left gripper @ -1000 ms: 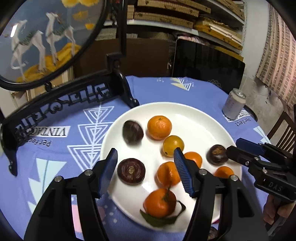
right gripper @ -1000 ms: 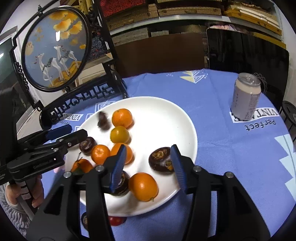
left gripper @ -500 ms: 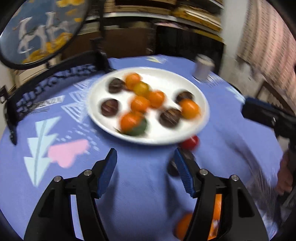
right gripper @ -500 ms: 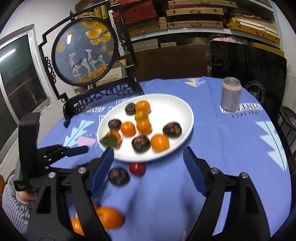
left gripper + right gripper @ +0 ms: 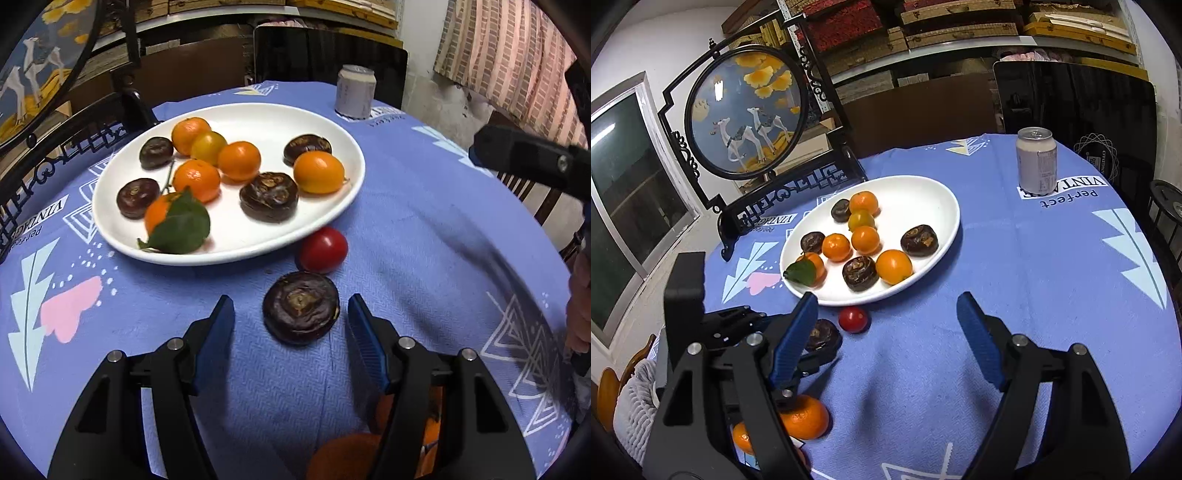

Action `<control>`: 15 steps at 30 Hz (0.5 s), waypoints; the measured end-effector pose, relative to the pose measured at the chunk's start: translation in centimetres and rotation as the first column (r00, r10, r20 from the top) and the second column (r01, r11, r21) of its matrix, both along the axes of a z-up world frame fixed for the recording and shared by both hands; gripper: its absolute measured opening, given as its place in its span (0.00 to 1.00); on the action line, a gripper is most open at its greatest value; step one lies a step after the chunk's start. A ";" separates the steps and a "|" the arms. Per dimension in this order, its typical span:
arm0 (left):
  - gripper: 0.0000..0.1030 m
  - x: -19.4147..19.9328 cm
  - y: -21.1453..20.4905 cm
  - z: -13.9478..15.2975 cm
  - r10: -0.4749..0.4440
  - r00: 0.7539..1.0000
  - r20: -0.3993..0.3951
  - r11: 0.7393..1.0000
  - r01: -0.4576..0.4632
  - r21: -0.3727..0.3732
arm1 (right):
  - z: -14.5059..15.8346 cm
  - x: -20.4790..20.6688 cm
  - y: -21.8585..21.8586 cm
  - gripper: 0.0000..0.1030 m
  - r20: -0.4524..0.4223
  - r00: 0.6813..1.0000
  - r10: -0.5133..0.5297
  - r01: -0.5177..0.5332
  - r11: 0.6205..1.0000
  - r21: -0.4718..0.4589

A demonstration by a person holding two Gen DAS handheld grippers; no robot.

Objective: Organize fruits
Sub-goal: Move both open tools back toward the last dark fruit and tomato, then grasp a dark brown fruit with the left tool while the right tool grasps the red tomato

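A white plate on the blue tablecloth holds several oranges and dark brown water chestnuts. A loose dark chestnut lies on the cloth just below the plate, with a red tomato beside it. My left gripper is open, its fingers on either side of the loose chestnut without touching it. My right gripper is open and empty above the bare cloth. Two oranges lie near the table's front edge.
A drink can stands behind the plate to the right. A black ornamental stand with a round deer picture stands at the back left. A dark chair is behind the table.
Both grippers pulled back from over the plate toward the front of the table. My left gripper moved down to the loose chestnut, which now lies between its open fingers.
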State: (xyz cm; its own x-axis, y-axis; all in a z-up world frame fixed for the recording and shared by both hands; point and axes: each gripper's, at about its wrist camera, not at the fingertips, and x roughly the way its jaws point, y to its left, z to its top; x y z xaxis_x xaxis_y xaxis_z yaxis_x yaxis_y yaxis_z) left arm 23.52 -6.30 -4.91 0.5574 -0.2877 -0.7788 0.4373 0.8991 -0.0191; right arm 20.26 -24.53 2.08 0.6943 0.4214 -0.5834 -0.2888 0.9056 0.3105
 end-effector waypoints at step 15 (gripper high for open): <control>0.41 -0.4 4.6 0.3 0.122 0.993 -0.002 0.992 -0.122 -0.034 | -3.3 0.8 3.7 0.77 -0.058 0.997 0.060 -0.067 0.989 -0.129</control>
State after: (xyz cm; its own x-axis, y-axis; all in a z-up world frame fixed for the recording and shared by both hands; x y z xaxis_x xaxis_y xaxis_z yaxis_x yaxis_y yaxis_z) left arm 23.11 -1.72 -4.57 0.5902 -0.2434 -0.7697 0.3242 0.9446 -0.0501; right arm 21.06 -20.83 -1.21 0.6350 0.3814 -0.6718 -0.3328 0.9199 0.2076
